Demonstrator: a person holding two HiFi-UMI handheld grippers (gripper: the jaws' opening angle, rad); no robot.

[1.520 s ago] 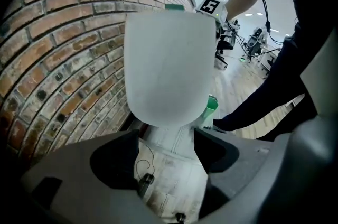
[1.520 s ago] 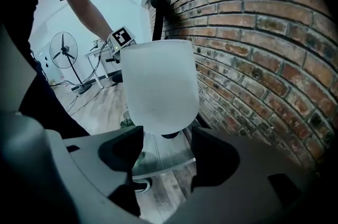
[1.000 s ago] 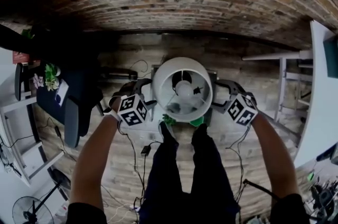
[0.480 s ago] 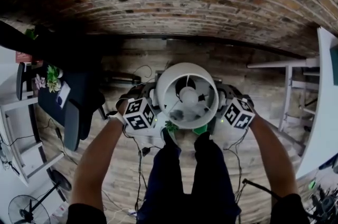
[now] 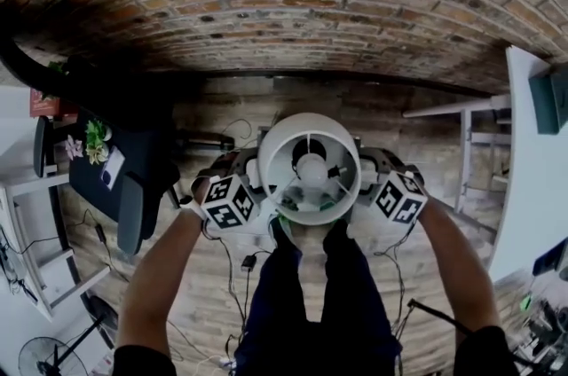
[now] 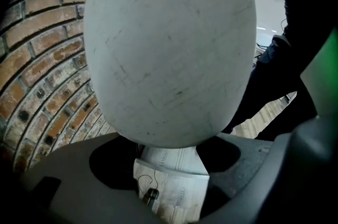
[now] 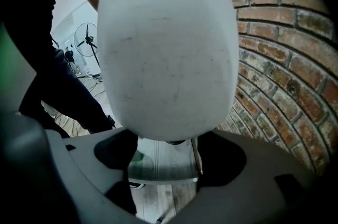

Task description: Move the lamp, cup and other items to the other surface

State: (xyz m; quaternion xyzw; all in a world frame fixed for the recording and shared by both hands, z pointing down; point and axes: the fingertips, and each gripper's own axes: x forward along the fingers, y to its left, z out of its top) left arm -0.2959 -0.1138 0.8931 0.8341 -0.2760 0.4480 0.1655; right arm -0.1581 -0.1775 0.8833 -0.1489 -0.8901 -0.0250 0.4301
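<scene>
Between left tongs (image 5: 251, 177), right tongs (image 5: 366, 174), white lamp (image 5: 309, 166), touching both

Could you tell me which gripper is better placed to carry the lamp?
Neither alone: left gripper and right gripper flank the lamp shade evenly, each open against one side, so both should probably carry.

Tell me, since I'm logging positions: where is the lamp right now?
The lamp is at the head view's centre, its white shade between the left tool and right tool, above the person's legs.
</scene>
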